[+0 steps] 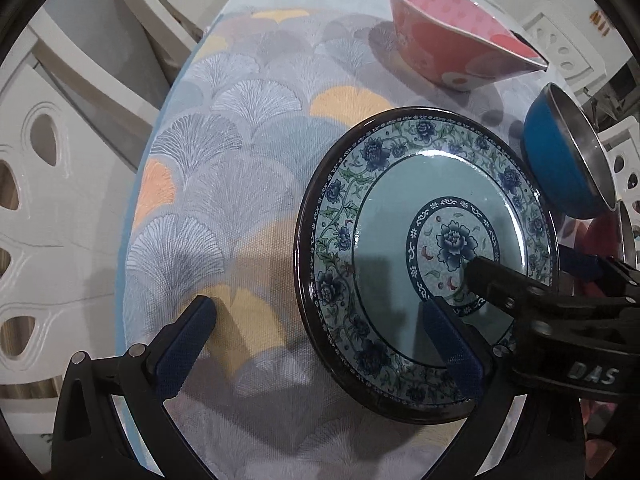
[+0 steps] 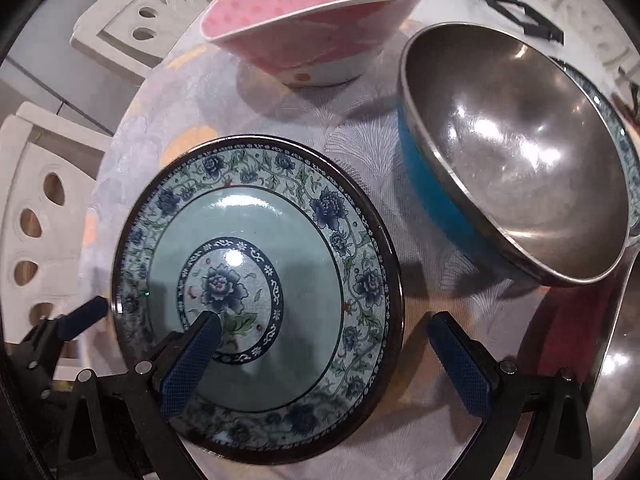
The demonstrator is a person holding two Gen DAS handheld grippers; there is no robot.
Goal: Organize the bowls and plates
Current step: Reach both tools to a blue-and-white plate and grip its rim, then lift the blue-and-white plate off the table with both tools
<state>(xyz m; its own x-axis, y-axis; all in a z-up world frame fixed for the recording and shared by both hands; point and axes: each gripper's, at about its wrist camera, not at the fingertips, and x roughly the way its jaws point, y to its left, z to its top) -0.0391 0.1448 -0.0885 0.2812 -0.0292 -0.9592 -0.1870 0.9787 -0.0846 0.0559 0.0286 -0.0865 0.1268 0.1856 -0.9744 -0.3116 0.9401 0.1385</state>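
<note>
**Table stock, both claws empty**

Setting: round table under a ginkgo-leaf cloth (image 1: 224, 184); white cut-out chairs (image 1: 44, 184) along the left edge of both views.

1. Left gripper (image 1: 324, 340), bottom of the left view: spread wide, nothing held. One finger is above bare cloth, the other above the plate's near rim.
2. Right gripper (image 2: 332, 364), bottom of the right view: also wide open and empty, one finger over the plate's centre, the other over cloth lower right.
3. Floral plate (image 2: 256, 292), lower centre, flat on the cloth.
4. Blue steel-lined bowl (image 2: 516, 160), right of frame, apparently sitting on another patterned plate (image 2: 628, 168) whose edge shows behind it.
5. Pink bowl (image 2: 312, 24), top of frame, farthest off.

I judge the floral plate is the next pick. I would straddle its rim, close gently, and lift level so the glazed edge does not slip.
</note>
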